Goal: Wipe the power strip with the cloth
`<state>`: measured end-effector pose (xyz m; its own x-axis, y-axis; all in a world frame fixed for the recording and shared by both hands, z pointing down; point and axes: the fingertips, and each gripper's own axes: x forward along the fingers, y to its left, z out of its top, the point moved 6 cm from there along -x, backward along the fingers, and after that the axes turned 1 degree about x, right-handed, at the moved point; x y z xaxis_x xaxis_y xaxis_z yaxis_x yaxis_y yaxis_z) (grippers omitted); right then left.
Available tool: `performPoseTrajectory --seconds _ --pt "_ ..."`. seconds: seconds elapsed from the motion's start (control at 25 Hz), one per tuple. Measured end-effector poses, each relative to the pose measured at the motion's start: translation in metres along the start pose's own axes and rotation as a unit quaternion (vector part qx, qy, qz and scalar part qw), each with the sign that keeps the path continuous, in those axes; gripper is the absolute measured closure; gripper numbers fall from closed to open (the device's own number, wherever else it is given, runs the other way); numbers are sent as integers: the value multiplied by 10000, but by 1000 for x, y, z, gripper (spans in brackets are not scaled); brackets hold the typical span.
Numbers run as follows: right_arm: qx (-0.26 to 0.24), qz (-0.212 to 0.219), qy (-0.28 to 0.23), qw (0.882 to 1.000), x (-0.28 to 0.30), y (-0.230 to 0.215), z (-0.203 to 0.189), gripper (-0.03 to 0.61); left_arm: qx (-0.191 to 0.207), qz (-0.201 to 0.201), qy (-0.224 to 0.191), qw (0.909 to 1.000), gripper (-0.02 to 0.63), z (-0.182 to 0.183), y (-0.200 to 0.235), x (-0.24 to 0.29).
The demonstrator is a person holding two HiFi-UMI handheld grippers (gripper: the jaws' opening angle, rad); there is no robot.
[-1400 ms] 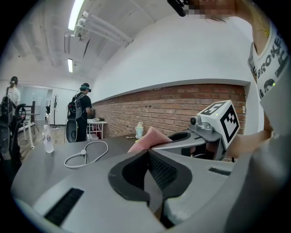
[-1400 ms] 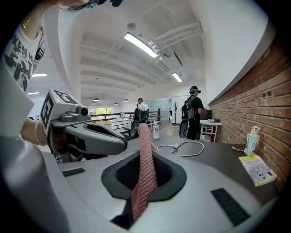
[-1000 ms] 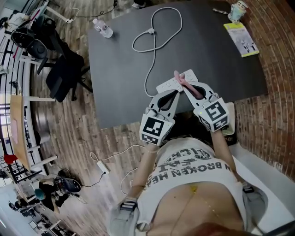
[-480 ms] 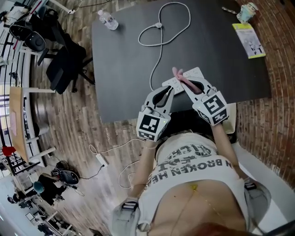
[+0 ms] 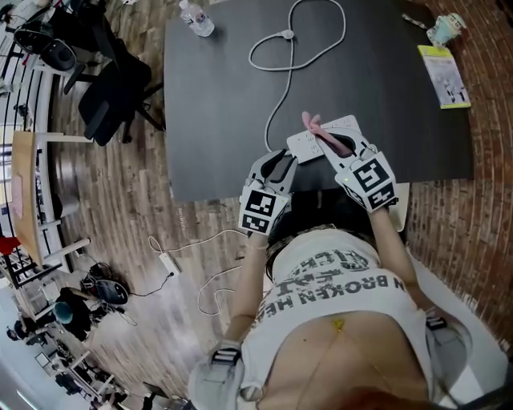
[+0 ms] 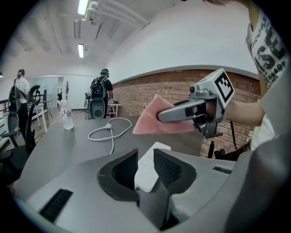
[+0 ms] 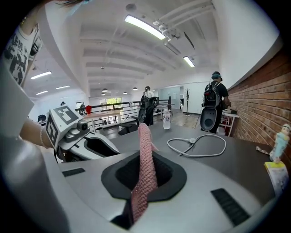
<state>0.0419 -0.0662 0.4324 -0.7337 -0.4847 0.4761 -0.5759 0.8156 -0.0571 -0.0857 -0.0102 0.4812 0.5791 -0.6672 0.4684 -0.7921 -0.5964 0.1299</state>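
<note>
Left gripper view: the left tool (image 6: 145,158) is standing partly open, its jaws having just been opening. The near end of the white power strip (image 6: 146,176) is lying between the pads, which are not pressing on it.

Right gripper view: the right tool (image 7: 144,169) is clamping a pink cloth (image 7: 144,145), which is sticking up from between the closed jaws.

Head view: both tools are pointing away from the person over the near edge of the dark desk (image 5: 216,112). The right tool is holding the cloth over the power strip; whether cloth and strip are touching cannot be told. The strip is lying near the desk's front edge, and its white cable (image 6: 107,128) is running away from it and looping towards the far side. A water bottle (image 5: 196,18) is lying at the far left corner. A yellow booklet (image 5: 443,76) is lying at the far right, well apart from the strip.
</note>
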Motion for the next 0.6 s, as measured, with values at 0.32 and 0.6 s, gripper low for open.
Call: performPoseTrajectory --seconds 0.32,0.6 --pt "1 229 474 9986 31 -3 -28 561 -18 -252 1024 9944 400 -58 2 40" --pt "-8 599 978 9934 63 -1 -55 561 246 -289 1737 9841 350 -92 6 69"
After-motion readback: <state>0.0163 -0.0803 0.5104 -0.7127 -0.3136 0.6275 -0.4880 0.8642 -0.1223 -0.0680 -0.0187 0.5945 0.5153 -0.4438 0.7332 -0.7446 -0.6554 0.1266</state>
